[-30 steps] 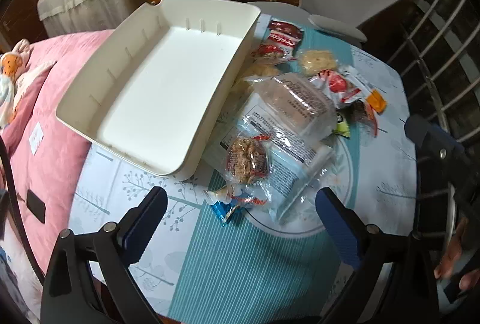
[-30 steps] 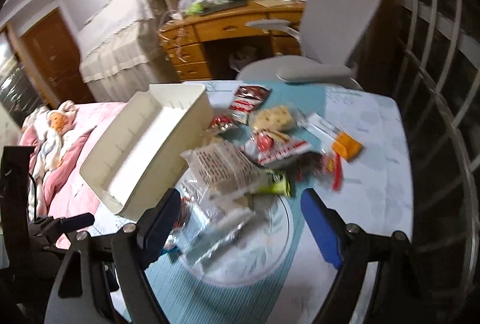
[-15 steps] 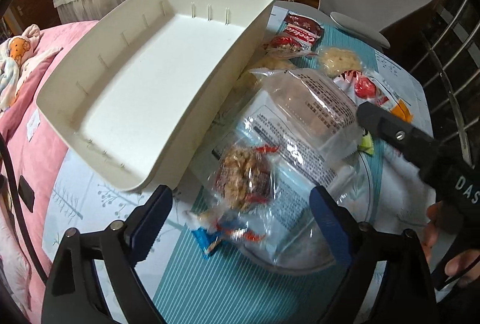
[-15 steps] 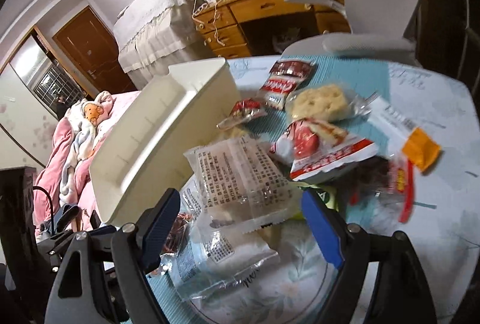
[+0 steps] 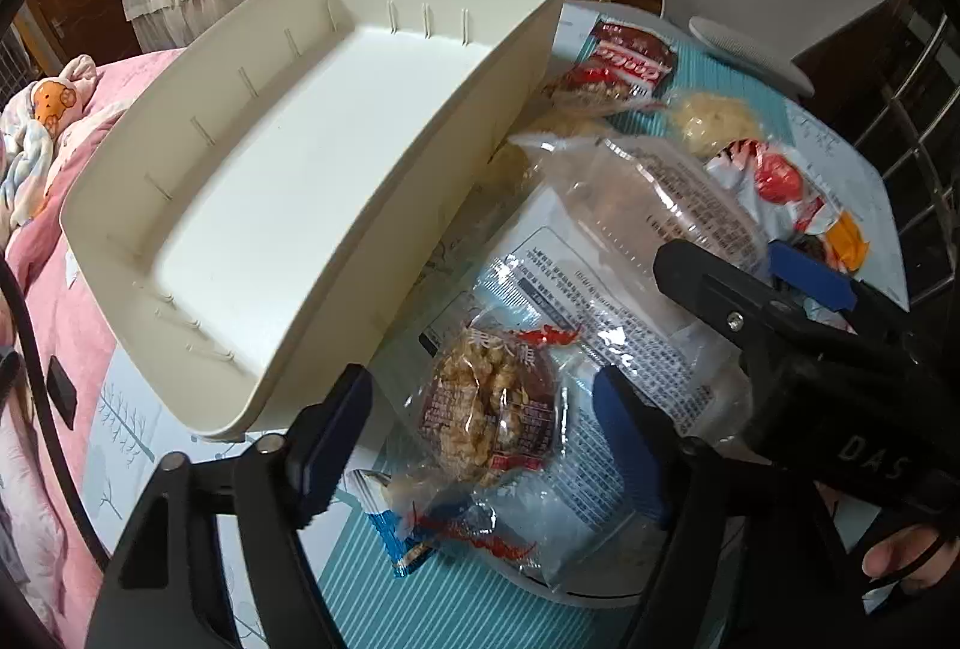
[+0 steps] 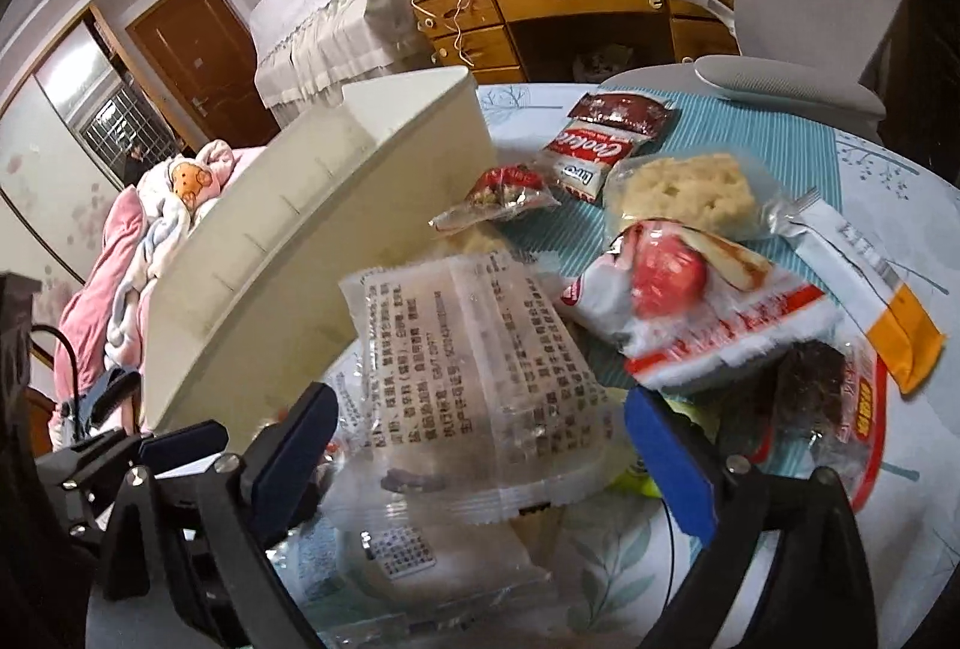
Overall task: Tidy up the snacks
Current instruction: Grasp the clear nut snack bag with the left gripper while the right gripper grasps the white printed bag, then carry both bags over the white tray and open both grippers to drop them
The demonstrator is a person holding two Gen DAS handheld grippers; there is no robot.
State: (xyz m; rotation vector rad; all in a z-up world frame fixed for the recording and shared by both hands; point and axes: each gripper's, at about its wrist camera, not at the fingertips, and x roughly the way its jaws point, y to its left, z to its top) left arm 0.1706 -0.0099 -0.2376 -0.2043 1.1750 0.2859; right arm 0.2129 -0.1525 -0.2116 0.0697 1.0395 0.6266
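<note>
**Closing in on the first two packets**

Reaching into the snack pile, I am at the pick-up step; nothing lies yet in the long cream plastic bin point(image 5: 312, 181), which stands empty at the pile's left edge on the counter point(image 5: 420, 607).

My left tongs point(image 5: 480, 427) straddle the clear wrapper holding a round brown nut cake point(image 5: 489, 409). Their jaws have just been closing, but the blue pads sit clear of the wrapper on both sides, so they are released for now.

My right tongs point(image 6: 480, 445) have just been opening and stand wide around the frosted translucent packet with dark printed text point(image 6: 474, 367), which rests atop other wrappers; no pad presses on it that I can see.

Next, I judge, each pair must sink a little and pinch its packet alone. The crinkly film overlaps its neighbours, so a careless squeeze could drag a second wrapper along toward the bin.
</note>
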